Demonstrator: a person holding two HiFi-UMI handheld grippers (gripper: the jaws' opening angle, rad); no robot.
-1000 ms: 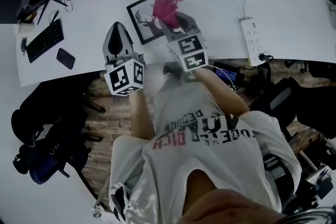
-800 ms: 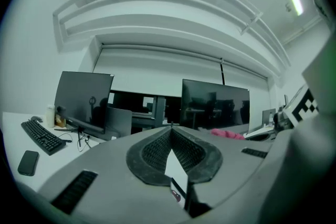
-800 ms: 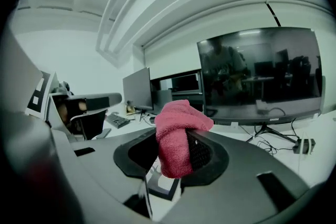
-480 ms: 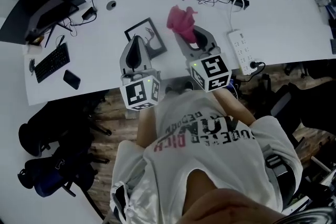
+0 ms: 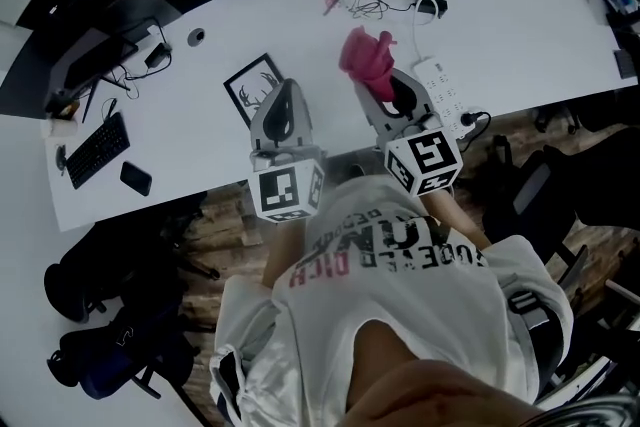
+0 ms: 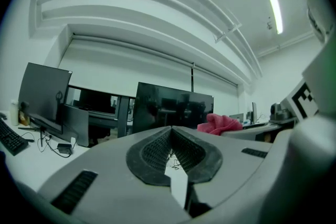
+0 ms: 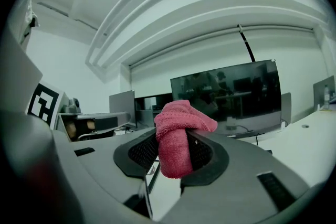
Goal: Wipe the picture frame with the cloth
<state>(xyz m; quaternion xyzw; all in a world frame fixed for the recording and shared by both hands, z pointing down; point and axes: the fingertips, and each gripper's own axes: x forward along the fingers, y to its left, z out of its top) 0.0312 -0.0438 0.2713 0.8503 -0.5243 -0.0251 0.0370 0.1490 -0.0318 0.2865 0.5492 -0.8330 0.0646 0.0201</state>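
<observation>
The black picture frame (image 5: 246, 86) with a deer print lies flat on the white desk (image 5: 520, 45), left of centre. My left gripper (image 5: 284, 95) is raised just right of the frame and partly covers its corner; its jaws are shut with nothing between them (image 6: 170, 147). My right gripper (image 5: 383, 75) is lifted off the desk, shut on a bunched pink cloth (image 5: 366, 57). In the right gripper view the pink cloth (image 7: 178, 144) is pinched between the jaws and bulges out above them. Both grippers point up and level toward the monitors.
A white power strip (image 5: 441, 87) lies right of my right gripper, with tangled cables (image 5: 372, 0) behind it. A keyboard (image 5: 96, 150) and a phone (image 5: 135, 178) lie at the desk's left. Dark monitors (image 7: 226, 94) stand along the back edge. Chairs and bags are on the floor.
Both grippers have lifted and drawn back toward the person. The cloth has left the frame and gone right with the right gripper. The frame is uncovered.
</observation>
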